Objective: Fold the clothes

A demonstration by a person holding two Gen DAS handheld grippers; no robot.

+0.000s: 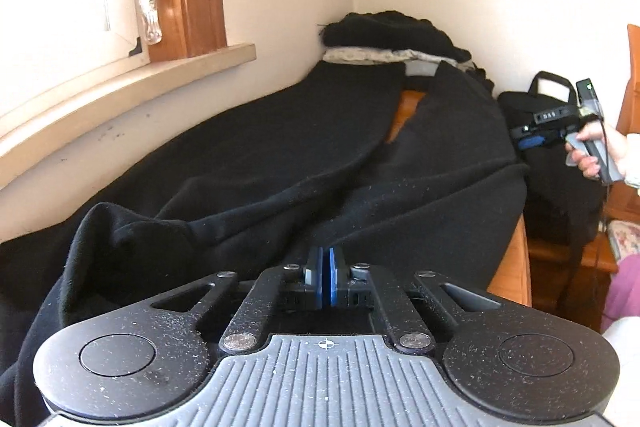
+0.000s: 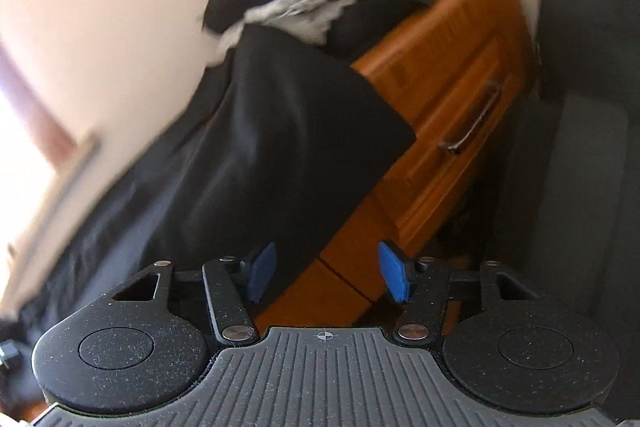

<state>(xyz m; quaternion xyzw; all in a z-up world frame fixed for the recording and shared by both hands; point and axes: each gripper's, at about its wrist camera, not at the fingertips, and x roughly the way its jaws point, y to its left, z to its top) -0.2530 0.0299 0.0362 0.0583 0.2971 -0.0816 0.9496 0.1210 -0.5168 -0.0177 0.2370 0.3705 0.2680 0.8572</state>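
Pinching black trousers (image 1: 280,155), left hand-held gripper (image 1: 325,267).

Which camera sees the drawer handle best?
The right wrist view: the drawer handle shows there on the wooden dresser, though blurred. The left wrist view shows only the dresser's top edge beside the black pants, no handle.

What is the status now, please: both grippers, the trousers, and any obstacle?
Left gripper shut, at the black trousers' near end. Right gripper open, empty, off the dresser edge. Clothes pile sits at the far end.
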